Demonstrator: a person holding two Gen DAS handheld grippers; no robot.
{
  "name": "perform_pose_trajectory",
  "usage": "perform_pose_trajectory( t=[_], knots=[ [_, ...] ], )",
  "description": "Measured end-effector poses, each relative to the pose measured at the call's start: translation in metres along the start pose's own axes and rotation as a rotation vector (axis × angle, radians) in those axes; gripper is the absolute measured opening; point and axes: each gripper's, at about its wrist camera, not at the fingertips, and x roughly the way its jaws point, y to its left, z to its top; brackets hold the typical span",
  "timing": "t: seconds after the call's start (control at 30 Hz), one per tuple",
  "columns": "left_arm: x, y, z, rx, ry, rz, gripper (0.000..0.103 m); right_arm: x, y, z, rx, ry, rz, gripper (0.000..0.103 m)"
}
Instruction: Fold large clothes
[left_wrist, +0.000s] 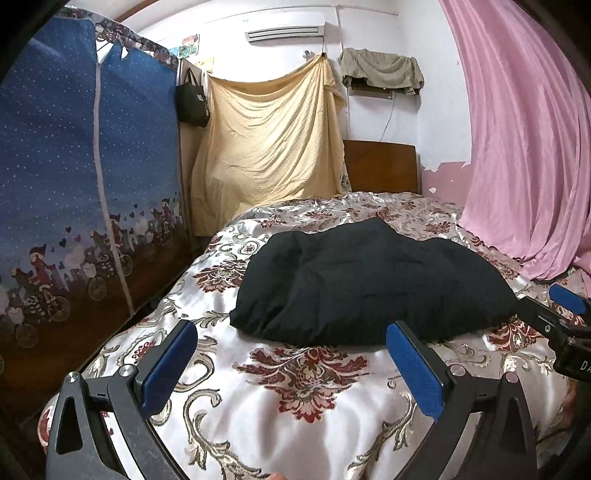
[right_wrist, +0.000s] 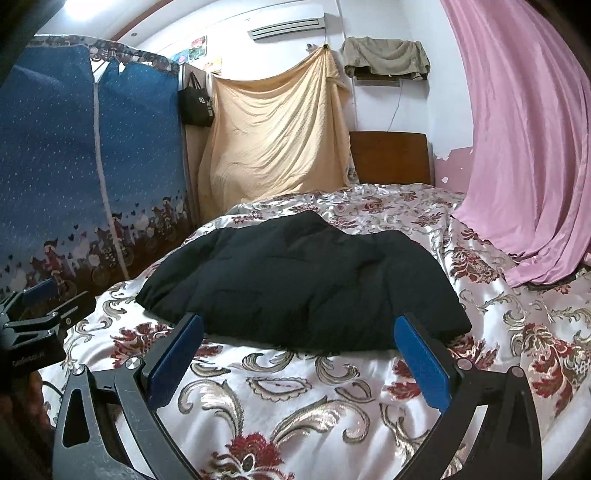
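A black padded garment (left_wrist: 369, 284) lies in a puffy folded heap on the bed's floral satin cover (left_wrist: 295, 406); in the right wrist view the garment (right_wrist: 303, 284) sits just beyond my fingers. My left gripper (left_wrist: 291, 328) hovers open over the cover, short of the garment's near edge, blue pads wide apart with nothing between them. My right gripper (right_wrist: 299, 321) is open too, its tips at the garment's near hem without holding it. The right gripper (left_wrist: 565, 314) also shows at the right edge of the left view, and the left gripper (right_wrist: 40, 306) at the left edge of the right view.
A blue fabric wardrobe (left_wrist: 74, 184) stands along the bed's left side. A yellow sheet (left_wrist: 269, 140) hangs at the back beside the wooden headboard (left_wrist: 380, 166). A pink curtain (left_wrist: 524, 147) drapes onto the bed's right side. A black bag (left_wrist: 192, 99) hangs by the wardrobe.
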Motion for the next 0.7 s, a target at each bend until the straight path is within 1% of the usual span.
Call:
perform_pose_trajectory(
  t=[0.13, 0.37, 0.7],
  knots=[
    [-0.004, 0.001, -0.008, 0.008, 0.003, 0.009, 0.103, -0.007, 0.002, -0.004, -0.007, -0.003, -0.017, 0.101],
    [-0.005, 0.004, -0.017, -0.002, 0.010, -0.001, 0.103, -0.014, 0.002, -0.007, 0.000, -0.024, -0.021, 0.101],
    [-0.003, 0.003, -0.018, 0.011, 0.015, 0.001, 0.103, -0.004, 0.006, -0.015, -0.005, 0.015, -0.012, 0.101]
  ],
)
